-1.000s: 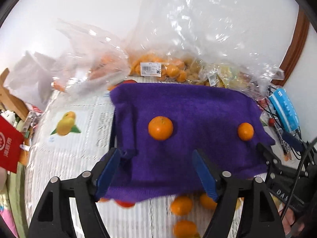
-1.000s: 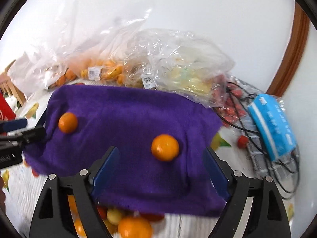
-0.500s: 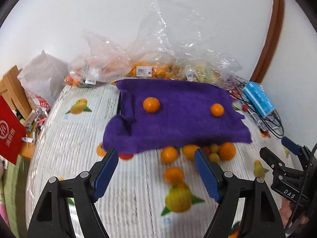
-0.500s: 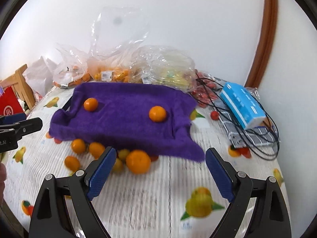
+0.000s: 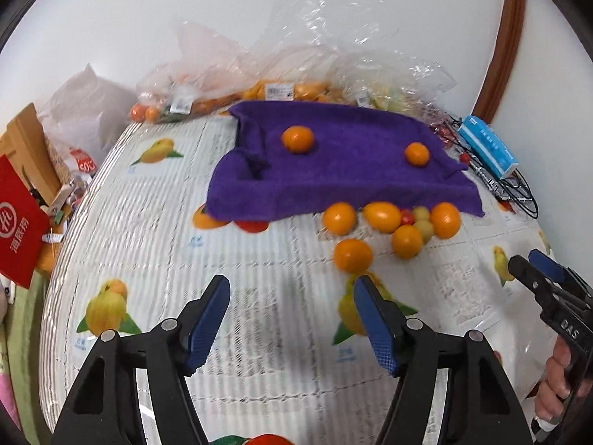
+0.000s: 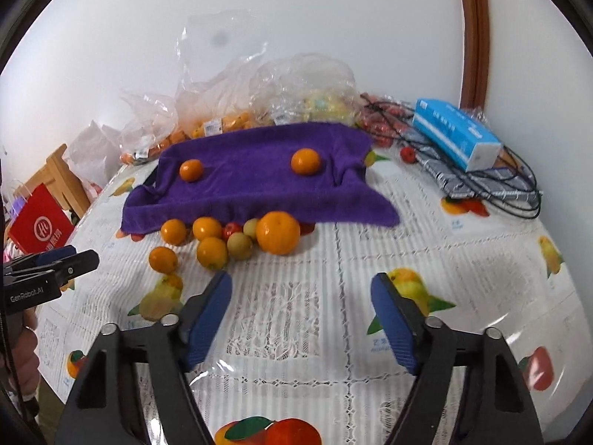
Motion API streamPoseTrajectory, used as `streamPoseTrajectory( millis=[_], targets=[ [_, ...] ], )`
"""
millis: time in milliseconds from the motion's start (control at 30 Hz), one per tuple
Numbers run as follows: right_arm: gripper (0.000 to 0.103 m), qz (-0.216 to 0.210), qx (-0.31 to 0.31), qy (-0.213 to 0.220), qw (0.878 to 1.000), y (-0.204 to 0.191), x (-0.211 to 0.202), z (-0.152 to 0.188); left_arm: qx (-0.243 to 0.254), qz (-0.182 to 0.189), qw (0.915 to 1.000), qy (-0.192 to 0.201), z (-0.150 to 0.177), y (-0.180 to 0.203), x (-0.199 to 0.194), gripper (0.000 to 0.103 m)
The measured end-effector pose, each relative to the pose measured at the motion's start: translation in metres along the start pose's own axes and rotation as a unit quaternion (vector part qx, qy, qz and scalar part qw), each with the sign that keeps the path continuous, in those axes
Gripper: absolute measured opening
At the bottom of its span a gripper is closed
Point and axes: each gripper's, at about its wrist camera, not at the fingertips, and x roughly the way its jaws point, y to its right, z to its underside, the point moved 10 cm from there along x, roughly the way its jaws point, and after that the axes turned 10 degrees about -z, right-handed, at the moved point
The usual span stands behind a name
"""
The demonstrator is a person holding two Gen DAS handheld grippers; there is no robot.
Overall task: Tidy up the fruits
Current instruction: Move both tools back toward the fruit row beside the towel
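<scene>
A purple towel (image 5: 344, 170) (image 6: 259, 181) lies draped over a raised thing at the back of the table. Two oranges rest on it, one at the left (image 5: 297, 139) (image 6: 191, 170) and one at the right (image 5: 417, 154) (image 6: 305, 161). Several loose oranges, small yellow-green fruits and red tomatoes sit at the towel's front edge, among them a big orange (image 6: 278, 232) and a lone orange (image 5: 353, 256). My left gripper (image 5: 291, 296) is open and empty, well short of the fruit. My right gripper (image 6: 302, 293) is open and empty too.
Clear plastic bags of fruit (image 5: 296, 85) (image 6: 267, 100) line the wall behind the towel. A blue tissue pack (image 6: 456, 137) and black cables (image 6: 511, 193) lie at the right. A red paper bag (image 5: 18, 218) and a wooden chair (image 6: 59, 174) stand off the left edge.
Both grippers have pulled back and away from the towel, so the table and the loose fruit at the towel's front edge have come into view. Both stay open.
</scene>
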Motion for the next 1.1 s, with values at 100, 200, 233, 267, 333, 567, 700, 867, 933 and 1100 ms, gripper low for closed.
streamPoseTrajectory(
  millis=[100, 200, 233, 267, 333, 567, 700, 867, 933, 1100],
  targets=[
    [0.067, 0.004, -0.003, -0.002, 1.0, -0.002, 0.009, 0.006, -0.01, -0.004, 0.9999, -0.004, 0.006, -0.009, 0.007, 0.067],
    [0.066, 0.003, 0.001, 0.001, 1.0, -0.004, 0.018, 0.01, -0.013, -0.003, 0.9999, -0.011, 0.009, -0.013, 0.015, 0.067],
    [0.066, 0.003, 0.002, 0.0, 1.0, -0.004, 0.02, 0.01, -0.012, -0.003, 0.9998, -0.013, 0.009, -0.013, 0.017, 0.067],
    [0.066, 0.005, 0.002, -0.001, 1.0, -0.004, 0.023, 0.01, -0.01, -0.004, 0.9999, -0.013, 0.008, -0.013, 0.019, 0.068],
    [0.066, 0.008, 0.002, 0.0, 1.0, -0.002, 0.028, 0.011, -0.01, -0.001, 0.9999, -0.008, 0.007, -0.014, 0.022, 0.068],
    [0.063, -0.013, 0.021, -0.015, 1.0, 0.004, 0.053, 0.004, -0.026, 0.022, 0.999, -0.029, 0.009, -0.014, 0.045, 0.069],
    [0.059, -0.013, 0.02, -0.015, 1.0, 0.001, 0.068, -0.007, -0.02, 0.02, 0.999, -0.035, 0.012, -0.016, 0.051, 0.07],
    [0.059, -0.02, 0.021, -0.02, 0.999, -0.003, 0.087, -0.016, -0.016, 0.022, 0.9991, -0.031, 0.011, -0.024, 0.055, 0.074],
    [0.056, -0.02, 0.025, -0.023, 0.999, -0.003, 0.095, -0.015, -0.018, 0.028, 0.999, -0.03, 0.014, -0.025, 0.057, 0.074],
    [0.054, -0.018, 0.023, -0.029, 0.999, -0.003, 0.106, -0.015, -0.03, 0.063, 0.9971, -0.03, 0.014, -0.018, 0.06, 0.074]
  ],
)
